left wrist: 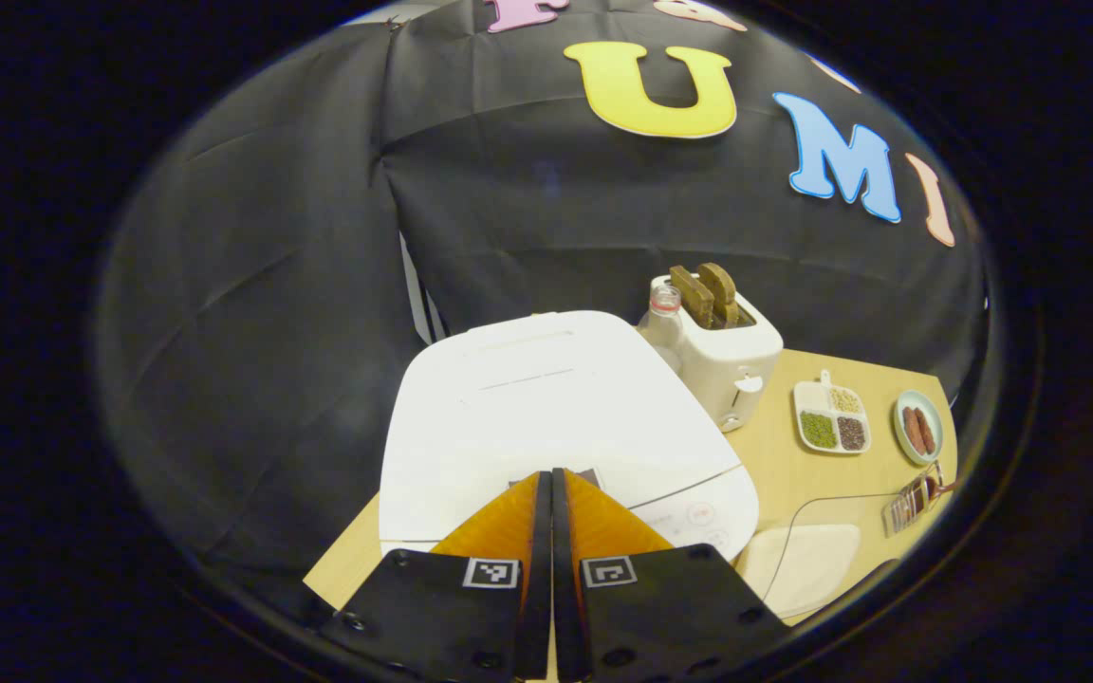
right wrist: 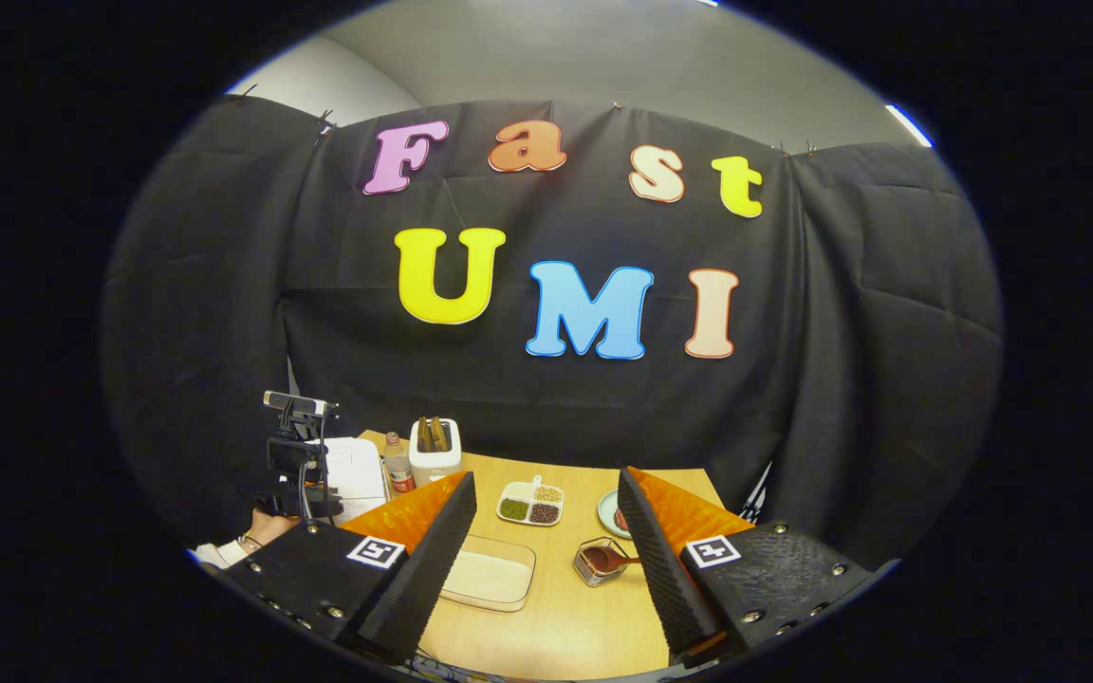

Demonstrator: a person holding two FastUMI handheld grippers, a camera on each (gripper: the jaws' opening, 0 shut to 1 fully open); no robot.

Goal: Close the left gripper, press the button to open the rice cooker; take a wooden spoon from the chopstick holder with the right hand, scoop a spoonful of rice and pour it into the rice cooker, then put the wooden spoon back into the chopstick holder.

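While the left gripper is held with its fingers pressed together and nothing between them, its tips are seen over the front edge of the closed white rice cooker, at the small dark button area; contact cannot be confirmed. From the left gripper view the cooker lid is recorded as shut, with a toaster holding two brown slices and a clear bottle just behind it. To the right on the wooden table a divided dish of grains, a small plate, the chopstick holder and a shallow tray of rice are noted.

From the right gripper view the right gripper is seen raised above the table with fingers wide apart, empty. Between them the rice tray and chopstick holder, with the wooden spoon lying in it, are visible. Farther left the other gripper, held by a hand, is observed at the cooker
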